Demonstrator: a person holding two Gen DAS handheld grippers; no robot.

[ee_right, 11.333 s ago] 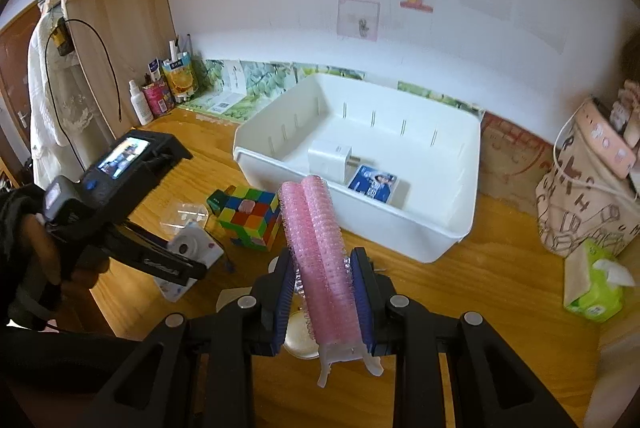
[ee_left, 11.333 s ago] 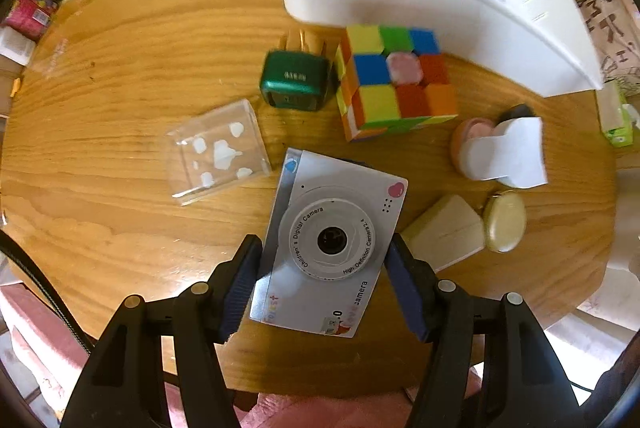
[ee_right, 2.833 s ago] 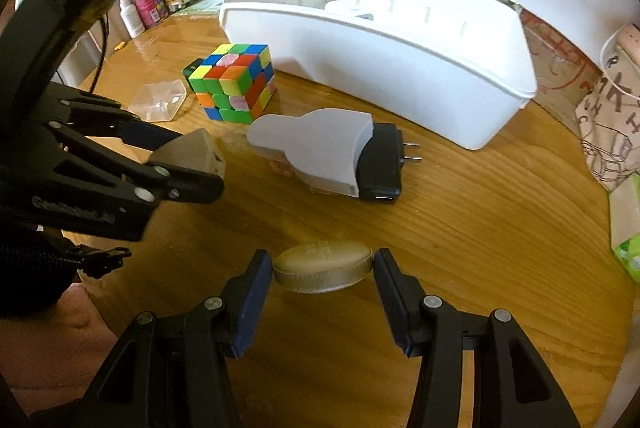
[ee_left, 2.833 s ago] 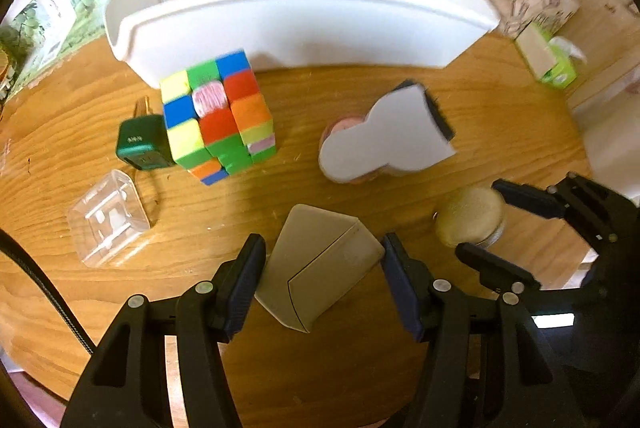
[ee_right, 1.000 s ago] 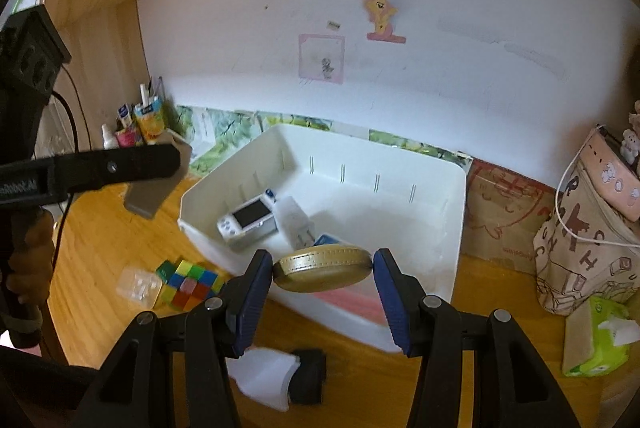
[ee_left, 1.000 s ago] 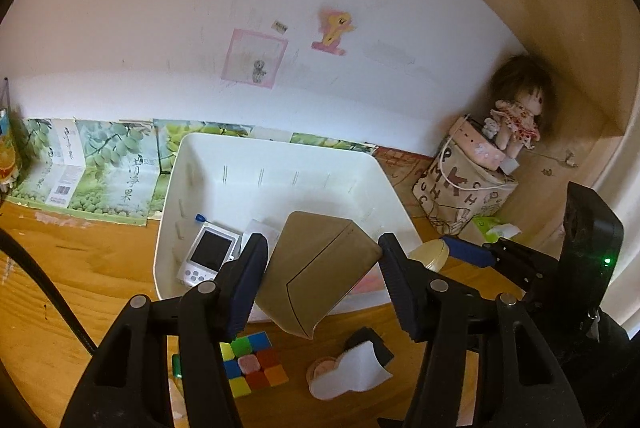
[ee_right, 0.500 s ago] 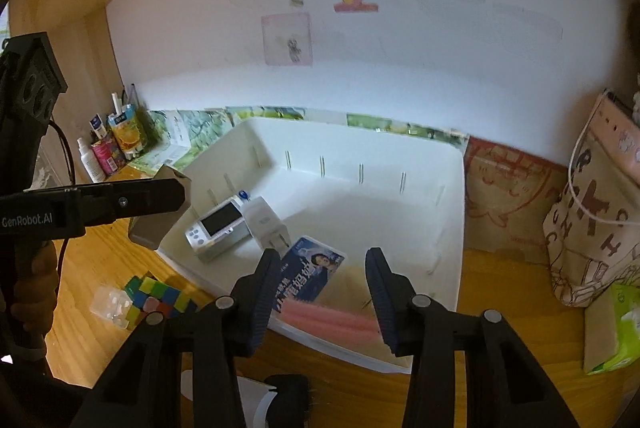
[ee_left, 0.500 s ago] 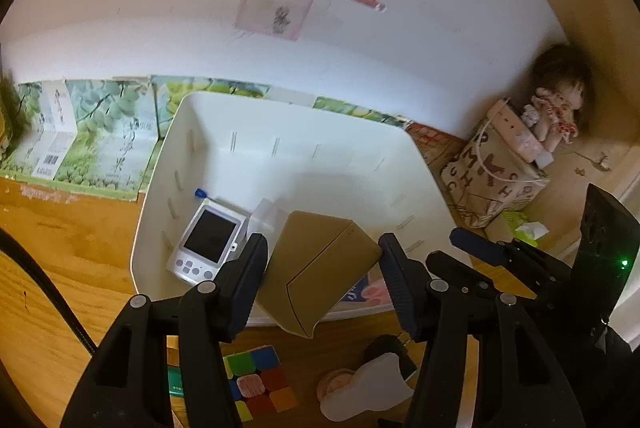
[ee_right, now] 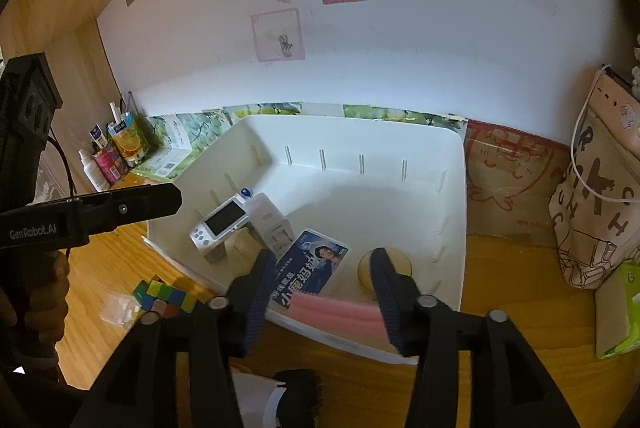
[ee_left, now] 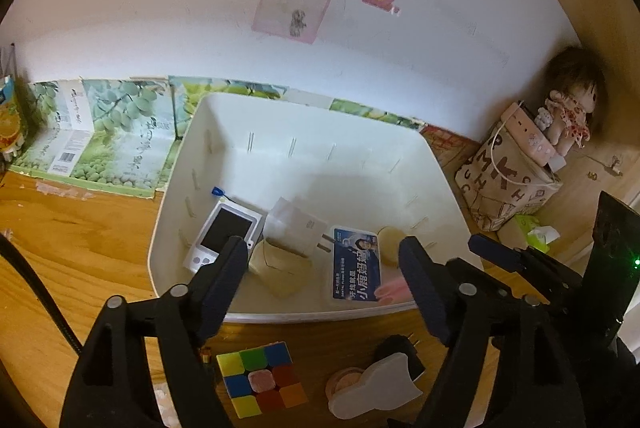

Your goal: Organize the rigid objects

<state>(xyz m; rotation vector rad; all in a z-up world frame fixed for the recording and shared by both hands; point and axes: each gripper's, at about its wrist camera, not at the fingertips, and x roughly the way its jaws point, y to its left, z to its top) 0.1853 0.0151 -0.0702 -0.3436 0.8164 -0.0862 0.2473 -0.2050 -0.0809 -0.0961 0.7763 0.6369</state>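
Note:
The white bin [ee_left: 304, 315] [ee_right: 454, 212] holds a white camera [ee_left: 222, 232] [ee_right: 218, 222], a white charger [ee_left: 294, 226], a tan box [ee_left: 278, 270], a blue card [ee_left: 354, 268] [ee_right: 306, 266], a round tan case [ee_left: 390, 242] [ee_right: 386, 264] and a pink roller [ee_right: 340, 312]. My left gripper [ee_left: 322, 280] is open and empty above the bin's near rim. My right gripper [ee_right: 320, 288] is open and empty above the near rim too. A colour cube [ee_left: 262, 378] [ee_right: 166, 298] lies on the table before the bin.
A white-and-black plug item [ee_left: 376, 388] over a pink disc [ee_left: 344, 382] lies beside the cube. A clear plastic box [ee_right: 120, 308] sits left of the cube. A patterned bag [ee_left: 508, 184] and a green tissue pack [ee_right: 622, 312] stand at the right. Bottles [ee_right: 106, 156] stand far left.
Both grippers have opened. The tan box has dropped from the left one into the bin, and the round tan case, dropped earlier from the right one, lies there too.

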